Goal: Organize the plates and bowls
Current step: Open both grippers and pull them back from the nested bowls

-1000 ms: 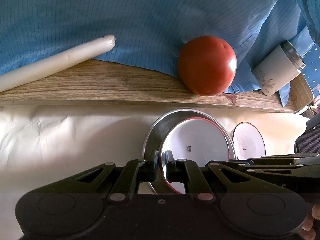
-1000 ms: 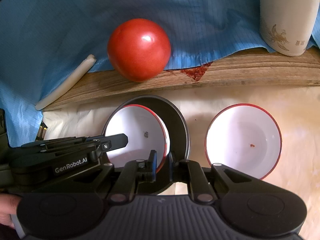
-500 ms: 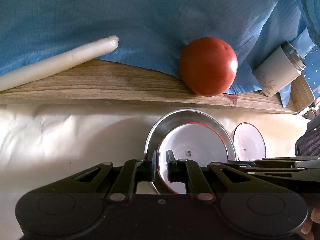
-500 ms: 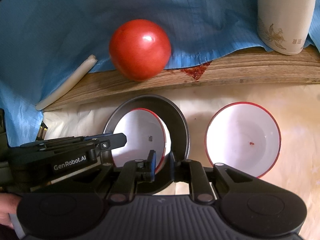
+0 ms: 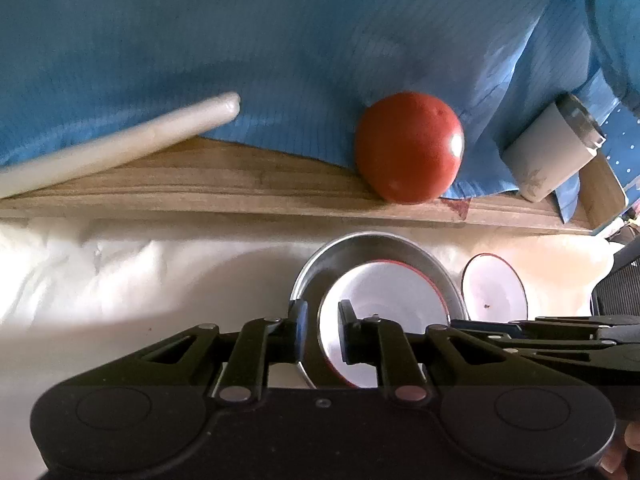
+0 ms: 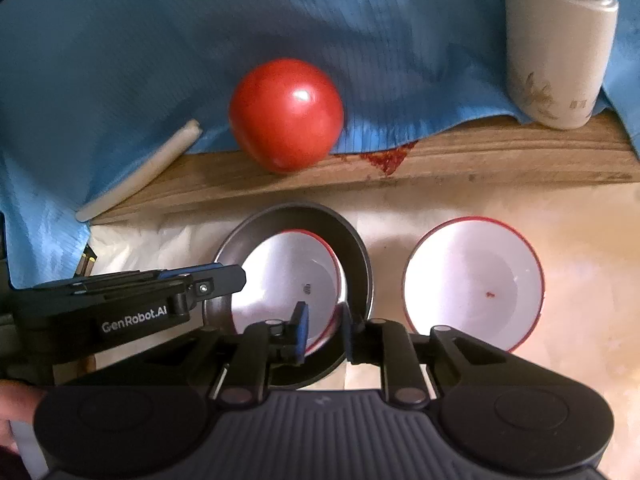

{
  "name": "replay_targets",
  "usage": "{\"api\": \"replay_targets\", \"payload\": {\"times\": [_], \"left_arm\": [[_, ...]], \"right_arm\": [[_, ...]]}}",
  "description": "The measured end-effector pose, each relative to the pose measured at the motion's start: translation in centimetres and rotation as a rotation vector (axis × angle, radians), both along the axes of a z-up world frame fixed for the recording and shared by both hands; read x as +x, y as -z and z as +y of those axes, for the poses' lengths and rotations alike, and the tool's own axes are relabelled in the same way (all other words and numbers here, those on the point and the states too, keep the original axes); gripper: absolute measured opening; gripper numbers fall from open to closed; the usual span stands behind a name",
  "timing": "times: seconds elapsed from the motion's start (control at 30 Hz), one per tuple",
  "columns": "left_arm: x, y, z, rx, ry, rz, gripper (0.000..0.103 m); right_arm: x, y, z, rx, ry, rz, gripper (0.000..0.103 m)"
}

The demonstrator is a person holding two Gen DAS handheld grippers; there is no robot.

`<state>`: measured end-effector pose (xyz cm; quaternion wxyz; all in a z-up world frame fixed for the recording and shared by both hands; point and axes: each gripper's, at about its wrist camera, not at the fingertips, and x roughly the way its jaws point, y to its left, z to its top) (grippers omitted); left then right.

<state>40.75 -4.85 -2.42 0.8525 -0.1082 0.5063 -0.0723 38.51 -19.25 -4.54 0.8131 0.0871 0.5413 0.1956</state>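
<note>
A white bowl with a red rim (image 5: 384,292) (image 6: 288,272) sits inside a shallow metal plate (image 5: 360,246) (image 6: 352,240) on the cream table cover. My left gripper (image 5: 322,322) straddles the left rims of both; its jaws are opening and the pads stand off the rims. At the stack's right rim, my right gripper (image 6: 324,324) is opening the same way, with bowl rim and plate rim loose between its fingers. A second white red-rimmed bowl (image 5: 494,292) (image 6: 472,280) stands alone just to the right of the plate.
Behind the dishes runs a wooden board (image 6: 480,160) with a red tomato (image 6: 286,114), a cream cup (image 6: 556,48) and a pale stick (image 6: 140,172), partly under a blue cloth (image 6: 120,60). A hand shows at the lower left.
Both grippers were shut on the rims of the plate and bowl; their fingers have since spread apart. The stack has sunk and lies flatter on the cover.
</note>
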Motion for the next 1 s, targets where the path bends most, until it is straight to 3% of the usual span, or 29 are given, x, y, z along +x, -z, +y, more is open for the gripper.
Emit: {"api": "replay_targets", "payload": {"times": [0.13,0.33,0.47,0.57,0.77,1.0], "left_arm": [[-0.5,-0.8,-0.2,0.005,-0.006,-0.021,0.021],[-1.7,-1.9,-0.9,0.017,-0.003,-0.043,0.028],[-2.4,-2.5,-1.9,0.019,0.003,-0.060,0.038],[-2.9,-3.0,-2.9,0.016,0.014,-0.071,0.054],[-3.8,-3.5,-5.9,-0.007,0.063,-0.073,0.073],[-4.9,-3.1,-10.1,-0.054,0.148,-0.049,0.089]], "right_arm": [[-0.6,-1.1,-0.8,0.004,0.010,-0.041,0.034],[-2.2,-2.7,-2.7,-0.029,0.040,-0.111,0.042],[-3.4,-3.5,-4.3,-0.033,0.072,-0.148,0.054],[-4.4,-3.7,-5.7,-0.039,0.100,-0.163,0.068],[-6.5,-3.5,-9.3,-0.070,0.179,-0.154,0.083],[-8.8,-3.1,-13.2,-0.094,0.265,-0.139,0.092]]}}
